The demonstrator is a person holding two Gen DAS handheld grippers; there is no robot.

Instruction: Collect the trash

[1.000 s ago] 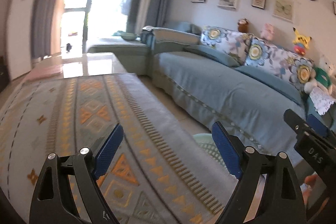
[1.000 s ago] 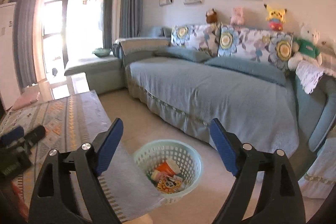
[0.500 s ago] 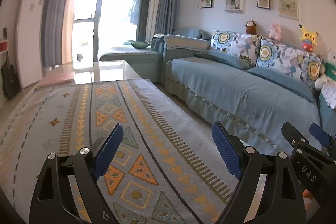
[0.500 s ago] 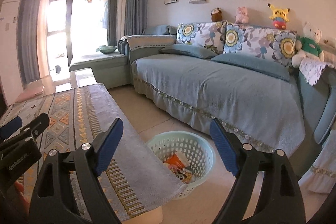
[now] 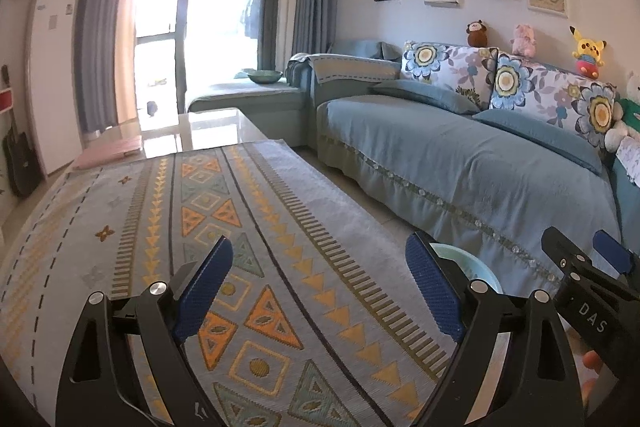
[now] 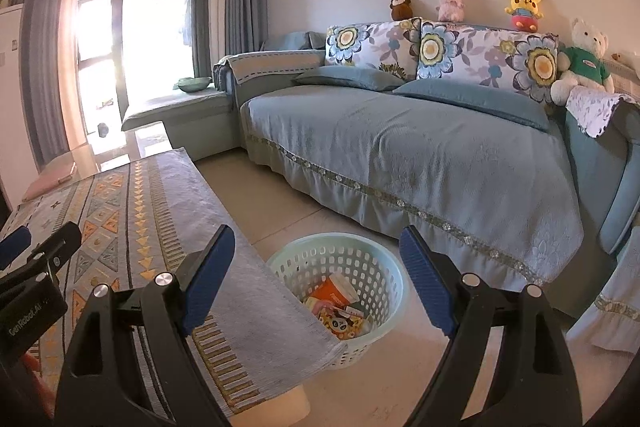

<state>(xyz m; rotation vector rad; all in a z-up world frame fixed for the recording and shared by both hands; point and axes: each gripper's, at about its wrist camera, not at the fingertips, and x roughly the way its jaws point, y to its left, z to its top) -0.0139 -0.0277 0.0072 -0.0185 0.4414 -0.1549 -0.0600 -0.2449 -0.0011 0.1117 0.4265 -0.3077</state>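
A pale green plastic basket stands on the floor beside the table corner, with several colourful wrappers and an orange cup inside. Its rim also shows in the left wrist view. My left gripper is open and empty above the patterned tablecloth. My right gripper is open and empty, above and in front of the basket. The right gripper shows in the left view; the left one shows in the right view.
A blue-covered sofa with floral cushions and plush toys runs along the right. The table carries a patterned cloth and a pink book at its far end. Tiled floor lies between table and sofa. A glass balcony door is at the back.
Both grippers have lifted and tilted up, so more of the room and table shows. Both stay open and empty. The basket now sits lower between the right fingers.
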